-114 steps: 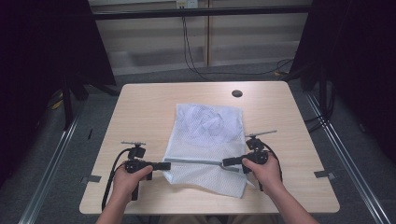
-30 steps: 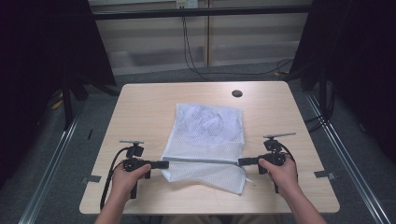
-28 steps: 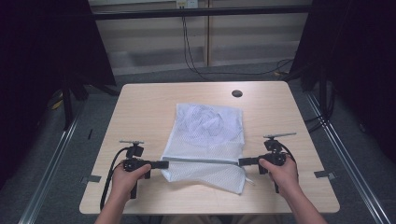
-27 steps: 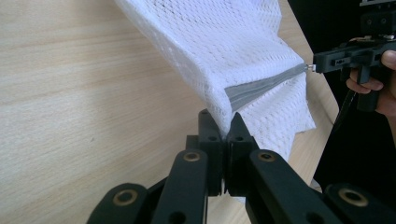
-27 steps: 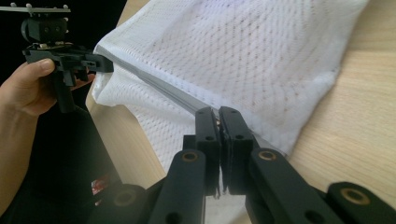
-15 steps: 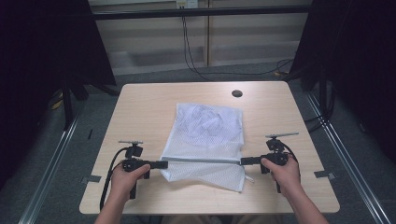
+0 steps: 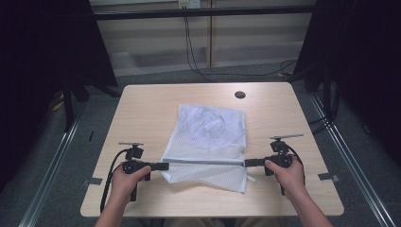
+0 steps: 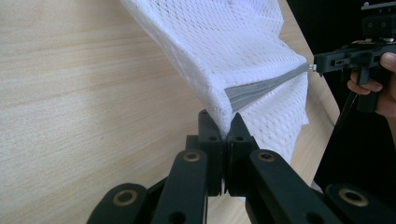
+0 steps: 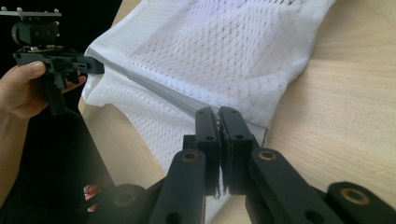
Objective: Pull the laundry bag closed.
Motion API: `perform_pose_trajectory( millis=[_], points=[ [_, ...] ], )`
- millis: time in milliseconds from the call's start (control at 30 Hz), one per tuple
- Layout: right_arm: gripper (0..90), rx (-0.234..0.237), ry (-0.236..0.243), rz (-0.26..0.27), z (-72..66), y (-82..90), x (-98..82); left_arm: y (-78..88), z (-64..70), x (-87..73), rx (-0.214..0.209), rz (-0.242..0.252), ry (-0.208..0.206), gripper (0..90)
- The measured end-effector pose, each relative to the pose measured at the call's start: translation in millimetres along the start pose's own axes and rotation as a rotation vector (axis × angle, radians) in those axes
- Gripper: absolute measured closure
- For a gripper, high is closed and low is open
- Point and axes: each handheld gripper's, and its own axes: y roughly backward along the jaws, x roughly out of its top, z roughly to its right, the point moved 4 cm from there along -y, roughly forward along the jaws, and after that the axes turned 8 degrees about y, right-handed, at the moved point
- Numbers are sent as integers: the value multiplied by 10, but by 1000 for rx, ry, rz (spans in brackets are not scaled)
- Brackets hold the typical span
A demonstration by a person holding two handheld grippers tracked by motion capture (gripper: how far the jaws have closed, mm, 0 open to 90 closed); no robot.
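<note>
A: What is held at this point?

B: A white mesh laundry bag with a grey zipper band is stretched across the near half of the pale wooden table. Its near part is lifted slightly, while its far part lies flat toward 12 o'clock. The left gripper is clenched on the band's end at 9 o'clock of the bag, and the right gripper is clenched on the opposite end at 3 o'clock. In the left gripper view the mesh is seen pinched between the closed jaws, and the same is seen in the right gripper view.

A: How much is judged to be done?

B: The grasp on both ends appears completed, and the band is pulled taut in a straight line between the two grippers. Something crumpled and pale can be made out inside, so the bag is probably already filled. Whether the zipper is closed cannot be told.

A: And what is left?

B: Probably the bag is yet to be lifted, folded or laid flat; nothing has been released.
</note>
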Motion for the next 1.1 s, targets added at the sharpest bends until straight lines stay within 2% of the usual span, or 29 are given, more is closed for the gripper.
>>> perform_pose_trajectory(
  millis=[433, 533, 633, 700, 767, 867, 933, 1000, 1100],
  points=[
    [869, -3, -2, 11, 10, 20, 3, -9, 3, -10, -2, -3, 4, 881],
    [868, -3, 3, 3, 12, 17, -2, -10, 6, -15, -2, -7, -15, 877],
    [866, -19, 13, -10, 25, 14, -15, -35, 25, -37, -11, -26, -29, 831],
    [862, -36, 19, -9, 38, 23, -18, -50, 41, -43, -8, -16, -36, 788],
    [846, -40, 25, -3, 47, 26, -17, -53, 40, -32, 5, -4, -55, 700],
    [770, -65, 36, 10, 64, 31, -14, -68, 48, -1, 22, 32, -38, 421],
    [682, -82, 40, 19, 75, 33, -9, -67, 29, 16, 51, 38, -52, 277],
    [640, -106, 51, 32, 95, 38, -1, -73, 18, 36, 61, 57, -66, 200],
    [499, -146, 65, 71, 118, 54, 21, -57, -18, 73, 121, 109, -115, 117]
  ],
)
